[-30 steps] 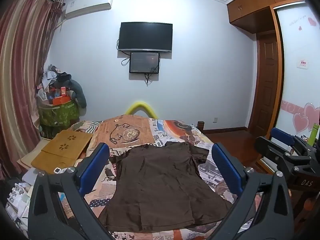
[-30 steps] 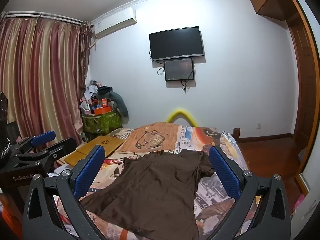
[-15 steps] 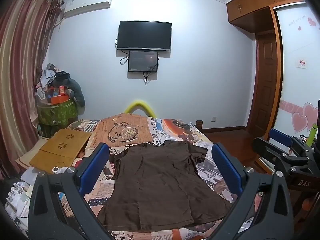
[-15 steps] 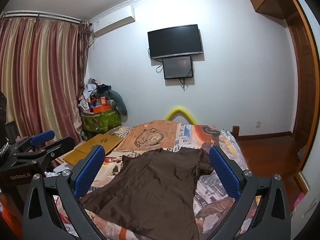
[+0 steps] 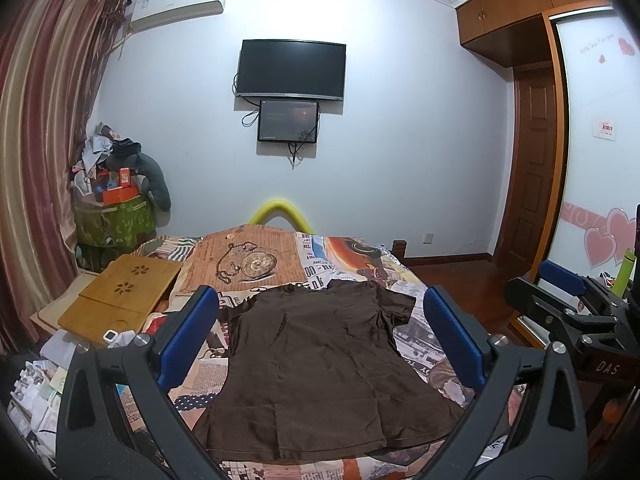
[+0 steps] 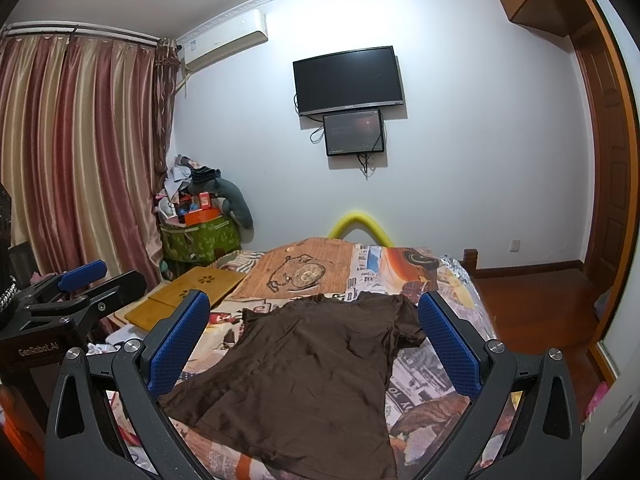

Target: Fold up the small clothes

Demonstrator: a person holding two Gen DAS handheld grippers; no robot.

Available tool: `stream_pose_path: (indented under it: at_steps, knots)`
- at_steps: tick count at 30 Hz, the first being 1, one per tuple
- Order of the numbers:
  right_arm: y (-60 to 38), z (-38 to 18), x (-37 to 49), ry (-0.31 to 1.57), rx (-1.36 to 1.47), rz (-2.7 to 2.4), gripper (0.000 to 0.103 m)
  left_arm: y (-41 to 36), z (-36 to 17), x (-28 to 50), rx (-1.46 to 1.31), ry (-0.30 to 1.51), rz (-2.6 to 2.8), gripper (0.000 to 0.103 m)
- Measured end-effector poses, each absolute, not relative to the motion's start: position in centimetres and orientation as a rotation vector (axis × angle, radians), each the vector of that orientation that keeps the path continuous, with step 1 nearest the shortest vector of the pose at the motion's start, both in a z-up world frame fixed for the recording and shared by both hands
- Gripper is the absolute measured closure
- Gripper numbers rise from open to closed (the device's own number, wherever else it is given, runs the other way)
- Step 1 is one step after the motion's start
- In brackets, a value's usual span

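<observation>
Both hand-held grippers spread wide; brown shirt [image 5: 324, 364] lies lengthwise, collar toward far wall.

There is one brown shirt [image 5: 320, 364] on one bed [image 5: 404, 280]. Two grippers are seen, the left gripper [image 5: 320, 332] and the right gripper [image 6: 314, 332], each with two blue fingers [image 5: 188, 336]. On the far wall hang two screens, one big television [image 5: 291, 70] and one small monitor [image 5: 289, 121]. One wooden board [image 5: 124, 294] lies at the left, and one air conditioner [image 5: 178, 4] is up high.

Left gripper [image 5: 320, 320] and right gripper [image 6: 314, 328] hang side by side, jaws spread wide.
</observation>
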State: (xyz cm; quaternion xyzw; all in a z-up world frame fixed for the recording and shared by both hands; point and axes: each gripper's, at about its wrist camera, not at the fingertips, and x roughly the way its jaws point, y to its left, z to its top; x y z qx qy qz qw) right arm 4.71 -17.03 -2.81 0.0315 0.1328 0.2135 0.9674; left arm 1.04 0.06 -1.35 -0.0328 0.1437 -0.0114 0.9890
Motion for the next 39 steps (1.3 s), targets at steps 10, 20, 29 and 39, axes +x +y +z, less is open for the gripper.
stream_pose_path:
  at_steps: [10, 20, 29, 39]
  knots:
    - [-17.3, -3.0, 4.7, 0.270, 0.068, 0.428, 0.000, 0.2, -1.1, 1.0, -0.052, 0.284, -0.022, 0.000]
    - [-17.4, -2.9, 4.8, 0.275, 0.072, 0.421, 0.000, -0.6, -1.1, 1.0, -0.045, 0.286, -0.025, 0.000]
    - [-17.4, -2.9, 4.8, 0.276, 0.075, 0.421, 0.000, -0.8, -1.0, 1.0, -0.045, 0.287, -0.025, 0.000]
    - [-17.5, -2.9, 4.9, 0.277, 0.073, 0.422, 0.000, -0.8, -1.0, 1.0, -0.051, 0.287, -0.023, 0.000]
